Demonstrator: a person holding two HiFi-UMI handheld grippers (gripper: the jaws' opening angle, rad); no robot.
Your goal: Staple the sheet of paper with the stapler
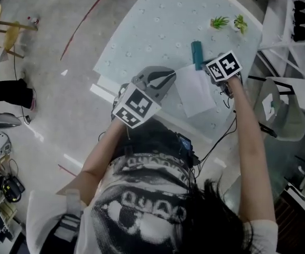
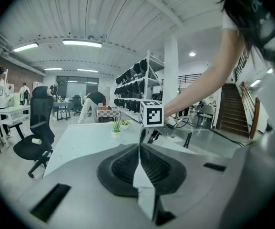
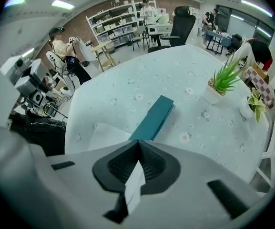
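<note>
Sheet point(image 1: 195, 95) white, unfolded; left gripper point(image 2: 140, 148), right gripper point(image 3: 138, 143) fingers clamped on it

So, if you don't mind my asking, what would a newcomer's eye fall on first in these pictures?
First, the white sheet of paper over the pale flowered table, pinched on its left side by the left gripper and on its right by the right gripper. Next, the teal stapler lying on the table just beyond the sheet, with two small potted plants near the far edge.
</note>
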